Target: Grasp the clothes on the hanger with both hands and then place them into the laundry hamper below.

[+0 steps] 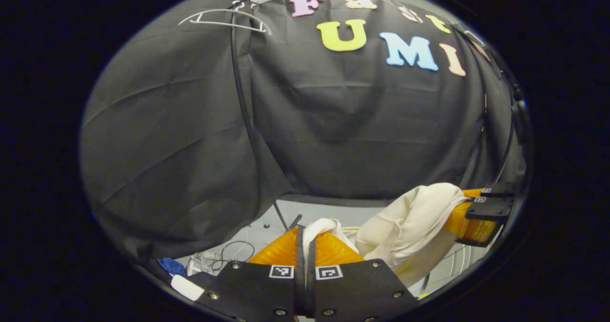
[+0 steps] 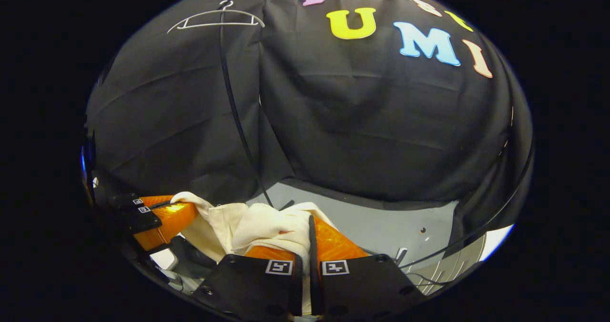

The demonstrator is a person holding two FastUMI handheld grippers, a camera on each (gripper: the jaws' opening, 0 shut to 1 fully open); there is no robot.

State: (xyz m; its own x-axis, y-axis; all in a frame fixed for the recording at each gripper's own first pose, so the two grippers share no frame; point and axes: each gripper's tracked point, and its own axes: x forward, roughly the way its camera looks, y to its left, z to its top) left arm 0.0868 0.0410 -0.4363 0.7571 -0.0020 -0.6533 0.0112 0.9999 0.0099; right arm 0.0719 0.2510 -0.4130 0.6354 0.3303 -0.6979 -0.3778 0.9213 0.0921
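One cream cotton garment (image 1: pixel 410 222), off the hanger, stretched low between two grippers. Left gripper (image 1: pixel 305 238) fingers clamped on one bunched end; right gripper (image 2: pixel 305 231) fingers clamped on the other. One bare white wire hanger (image 2: pixel 217 21) high on the wall.

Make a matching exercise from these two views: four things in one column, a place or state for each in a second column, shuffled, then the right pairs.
1. hanger
2. cream garment
3. left gripper
4. cables

a. lying on the floor
b. stretched between two grippers
c. bare, up on the rail
d. shut on cloth

Pairs: 1-c, 2-b, 3-d, 4-a. The right gripper also grips the cream garment.
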